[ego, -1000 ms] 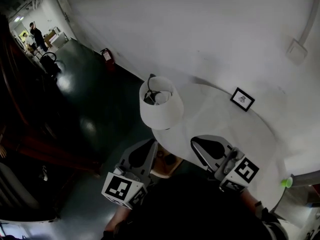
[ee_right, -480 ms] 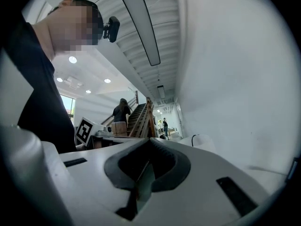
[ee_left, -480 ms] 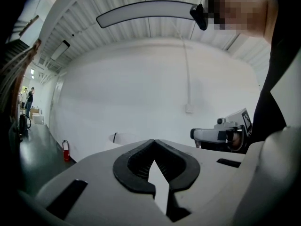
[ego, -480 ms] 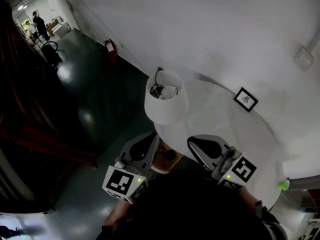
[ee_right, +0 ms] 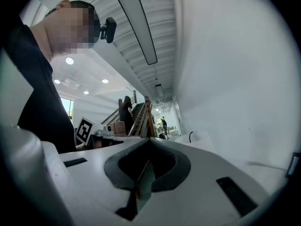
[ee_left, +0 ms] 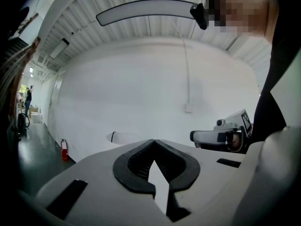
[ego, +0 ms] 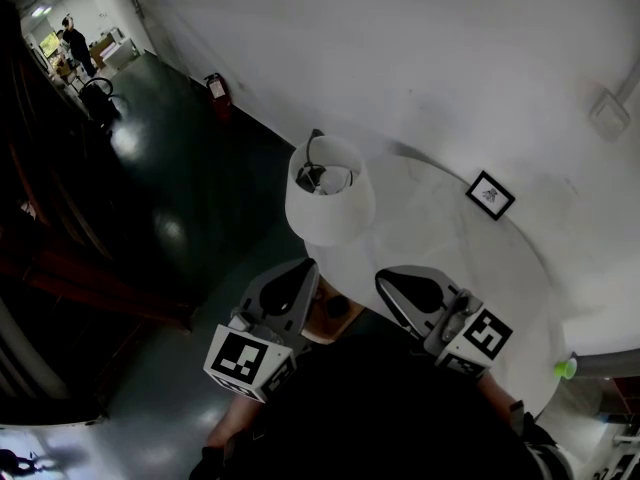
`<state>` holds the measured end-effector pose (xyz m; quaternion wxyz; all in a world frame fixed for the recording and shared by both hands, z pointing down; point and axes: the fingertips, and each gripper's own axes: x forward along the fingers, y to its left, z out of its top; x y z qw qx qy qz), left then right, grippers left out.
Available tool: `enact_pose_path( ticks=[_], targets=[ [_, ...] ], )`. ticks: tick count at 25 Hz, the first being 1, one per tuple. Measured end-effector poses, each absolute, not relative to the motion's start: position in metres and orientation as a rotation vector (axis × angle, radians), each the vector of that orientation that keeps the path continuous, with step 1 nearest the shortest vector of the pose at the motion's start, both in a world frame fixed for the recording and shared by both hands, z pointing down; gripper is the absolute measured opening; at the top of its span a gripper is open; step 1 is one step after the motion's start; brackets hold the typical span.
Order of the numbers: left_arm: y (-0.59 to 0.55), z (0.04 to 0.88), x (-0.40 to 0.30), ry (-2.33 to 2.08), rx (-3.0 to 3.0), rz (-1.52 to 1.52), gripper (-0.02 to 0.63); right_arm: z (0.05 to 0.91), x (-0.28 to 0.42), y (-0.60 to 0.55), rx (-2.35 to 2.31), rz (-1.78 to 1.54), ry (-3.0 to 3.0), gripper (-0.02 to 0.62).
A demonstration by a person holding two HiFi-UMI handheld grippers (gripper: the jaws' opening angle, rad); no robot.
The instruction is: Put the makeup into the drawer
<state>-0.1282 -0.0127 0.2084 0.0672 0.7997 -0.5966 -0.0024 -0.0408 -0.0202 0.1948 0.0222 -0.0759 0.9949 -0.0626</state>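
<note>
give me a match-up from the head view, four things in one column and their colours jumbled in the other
Things:
1. lampshade
2. fire extinguisher
3. picture frame
4. small round thing at the lower right

Colours:
a. red
b. green
c. white
d. black

Pairs: 1-c; 2-a; 3-d; 4-b

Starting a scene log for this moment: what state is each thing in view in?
left gripper: shut, empty.
right gripper: shut, empty.
table lamp: upright on the round white table; lit or not, unclear.
picture frame: standing upright on the table.
fire extinguisher: standing upright.
</note>
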Motion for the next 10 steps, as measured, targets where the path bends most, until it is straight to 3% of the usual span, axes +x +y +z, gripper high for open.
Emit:
enact_pose_path(
  ticks=[10],
  targets=[
    [-0.0180,0.2144,-0.1234,-1.798,2.419,0.033,0.012,0.1963,-0.0378,-0.0254,-0.223,-0.208,3.078,0.015]
  ],
)
